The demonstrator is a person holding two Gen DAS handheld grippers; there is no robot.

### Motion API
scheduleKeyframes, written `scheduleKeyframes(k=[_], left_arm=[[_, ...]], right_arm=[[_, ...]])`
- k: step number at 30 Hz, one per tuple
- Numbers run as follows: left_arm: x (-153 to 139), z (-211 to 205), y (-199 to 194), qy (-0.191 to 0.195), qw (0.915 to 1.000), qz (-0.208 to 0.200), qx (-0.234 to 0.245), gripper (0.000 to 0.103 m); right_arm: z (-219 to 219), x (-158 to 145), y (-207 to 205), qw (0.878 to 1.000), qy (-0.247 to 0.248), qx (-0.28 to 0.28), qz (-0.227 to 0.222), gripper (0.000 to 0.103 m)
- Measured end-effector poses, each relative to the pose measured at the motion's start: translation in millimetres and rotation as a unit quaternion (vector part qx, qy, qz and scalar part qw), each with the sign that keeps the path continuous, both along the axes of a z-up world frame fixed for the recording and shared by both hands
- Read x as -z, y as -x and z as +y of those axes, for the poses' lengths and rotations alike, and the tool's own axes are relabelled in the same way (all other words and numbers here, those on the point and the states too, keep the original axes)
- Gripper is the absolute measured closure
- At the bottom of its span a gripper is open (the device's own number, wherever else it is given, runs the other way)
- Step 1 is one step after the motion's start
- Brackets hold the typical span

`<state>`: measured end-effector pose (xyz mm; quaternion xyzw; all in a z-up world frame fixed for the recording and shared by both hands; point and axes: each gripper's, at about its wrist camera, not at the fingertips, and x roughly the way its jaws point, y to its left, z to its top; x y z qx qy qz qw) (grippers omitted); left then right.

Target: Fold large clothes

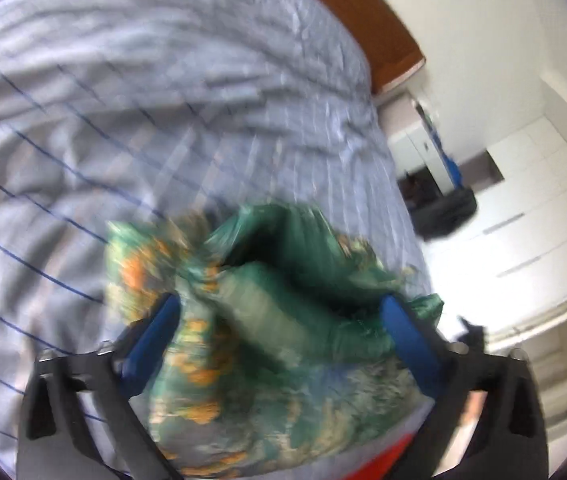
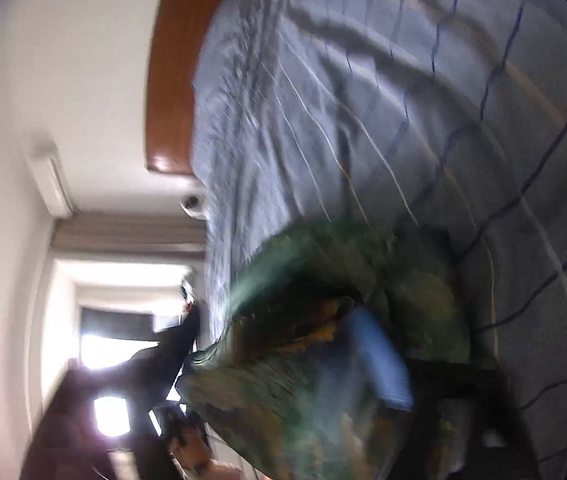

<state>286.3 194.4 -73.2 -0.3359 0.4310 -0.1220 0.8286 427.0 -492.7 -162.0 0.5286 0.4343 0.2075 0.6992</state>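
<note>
Item 1, left gripper (image 1: 279, 308): my left wrist view shows both blue fingers (image 1: 151, 336) spread wide, one at 7 o'clock and one at 5 o'clock, with a bundle of cloth bulging up between them. The fingers stand apart; the cloth fills the gap, and I cannot tell whether they press on it or merely flank it.

Item 2, green patterned garment (image 1: 267, 320): shiny green fabric with orange and cream print, bunched in a heap low in the left view, from centre down to 6 o'clock. It sits over the bedsheet near the bed's edge. In my right wrist view the same garment (image 2: 323, 360) occupies the 6 o'clock area, heavily blurred.

Item 3, right gripper: one light blue finger (image 2: 383, 360) shows at about 5 o'clock, lying against the garment. The other finger is not visible and the frame is smeared, so I cannot tell its state.

Item 4, bedsheet (image 1: 123, 120): pale grey-blue with thin dark blue lines, wrinkled, filling the 9 to 12 o'clock portion of the left view.

Item 5, wooden headboard (image 1: 363, 16): brown, at 1 o'clock in the left view, along the far edge of the bed.

Item 6, white wardrobe (image 1: 523, 200): at 3 o'clock, beyond the bed.

Item 7, air conditioner (image 2: 51, 180): white wall unit at 9 o'clock in the right view.
</note>
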Motion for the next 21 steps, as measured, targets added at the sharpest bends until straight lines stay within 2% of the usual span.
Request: scheduleKeyframes(k=[3,6,9,10,11,12,13,14,15,16,17,19,21], left_arm=[[-2.6,7.0,15.7,-0.014,0.9992,-0.018,0.031,0.001],[10.7,2.5,23.7,-0.032,0.9977,-0.009,0.059,0.001],[27.7,-19.1,7.3,-0.064,0.9951,0.012,0.074,0.002],[31.7,-28.8,-1.0,-0.090,0.9932,0.014,0.073,0.003],[36.5,-39.4,-10.4,-0.118,0.9906,0.016,0.066,0.005],[40.2,-46.7,-17.0,-0.133,0.9888,0.021,0.063,0.021],[46.3,-54.6,-24.7,-0.152,0.9858,0.034,0.062,0.049],[50.8,-59.4,-29.0,-0.174,0.9822,0.047,0.054,0.065],[53.6,-63.0,-31.7,-0.197,0.9777,0.057,0.043,0.090],[52.8,-62.6,-30.6,-0.199,0.9775,0.058,0.039,0.093],[45.5,-61.2,-27.5,-0.202,0.9777,0.050,0.028,0.095],[23.6,-59.8,-20.6,-0.211,0.9773,0.018,0.009,0.096],[1.7,-61.9,-15.1,-0.238,0.9710,-0.018,-0.010,0.096]], right_arm=[[-7.6,-22.4,3.6,0.998,0.045,0.015,-0.031,0.006],[13.8,-42.5,11.9,0.985,0.158,-0.047,-0.054,0.006],[57.9,-51.1,21.3,0.951,0.272,-0.130,-0.074,0.006],[78.9,-49.5,21.5,0.932,0.318,-0.152,-0.084,0.006],[88.4,-48.1,24.1,0.919,0.350,-0.160,-0.086,0.006],[100.6,-43.8,21.8,0.904,0.385,-0.163,-0.083,0.006],[113.7,-37.6,17.9,0.894,0.410,-0.165,-0.075,0.011],[120.3,-32.8,16.9,0.891,0.416,-0.168,-0.069,0.022],[127.4,-28.6,15.9,0.883,0.432,-0.172,-0.062,0.062],[132.5,-27.6,17.1,0.867,0.465,-0.170,-0.058,0.088],[132.2,-33.9,21.1,0.858,0.482,-0.167,-0.061,0.089],[131.6,-53.3,33.0,0.847,0.501,-0.153,-0.086,0.091],[134.2,-82.4,40.6,0.832,0.526,-0.123,-0.128,0.091]])
